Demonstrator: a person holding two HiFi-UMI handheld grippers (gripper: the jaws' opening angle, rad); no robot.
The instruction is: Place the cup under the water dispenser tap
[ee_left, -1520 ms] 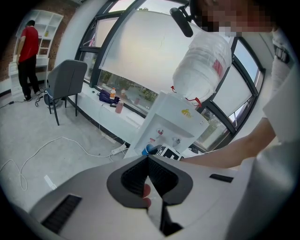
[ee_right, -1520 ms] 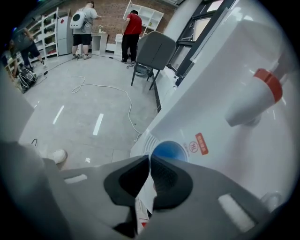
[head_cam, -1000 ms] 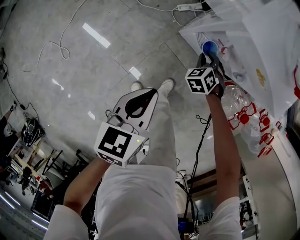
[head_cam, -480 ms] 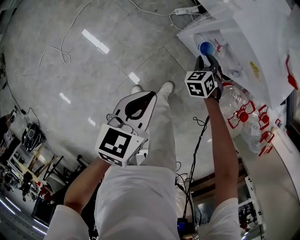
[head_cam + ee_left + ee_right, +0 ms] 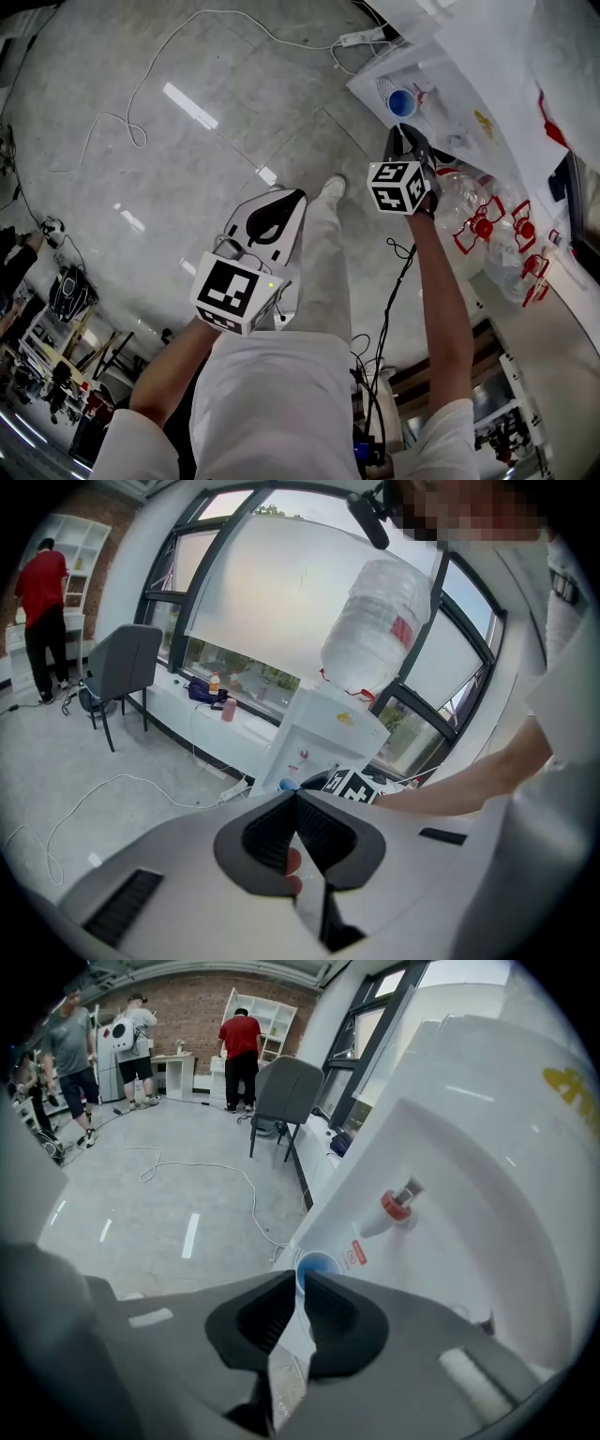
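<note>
- Blue cup point(image 5: 401, 102) stands upright, mouth up, in the recess of the white water dispenser point(image 5: 469, 47). In the right gripper view it shows just past the claw tips, below and to the left of the red-collared tap point(image 5: 397, 1206). Whether it sits squarely under a tap cannot be told.
- Right gripper point(image 5: 405, 133) points down at the cup from just beside it and does not touch it. Its claw is narrow and has just been closing. Only a thin slit is left between the pads, with nothing in it; the cup lies beyond the tips.
- Right marker cube point(image 5: 401, 186) sits behind that claw, above the person's outstretched forearm.
- Left gripper point(image 5: 292, 195) hangs well apart from the dispenser, over the person's white-clad legs. Its claw is pressed together at the tips and holds nothing.
- Left marker cube point(image 5: 234, 291) sits at that gripper's near end.
- Large clear water bottle point(image 5: 370, 625) stands neck down on top of the dispenser, as the left gripper view shows.
- Clear plastic jug point(image 5: 469, 202) with red print lies just beside the right forearm.
- Grey floor point(image 5: 187, 187) spreads below, with a white cable point(image 5: 192, 1163) trailing across it and a power strip point(image 5: 361, 38) near the dispenser.
- Grey chair point(image 5: 286, 1091) stands by the window, and a person in a red top point(image 5: 240, 1040) stands at white shelves beyond it.
</note>
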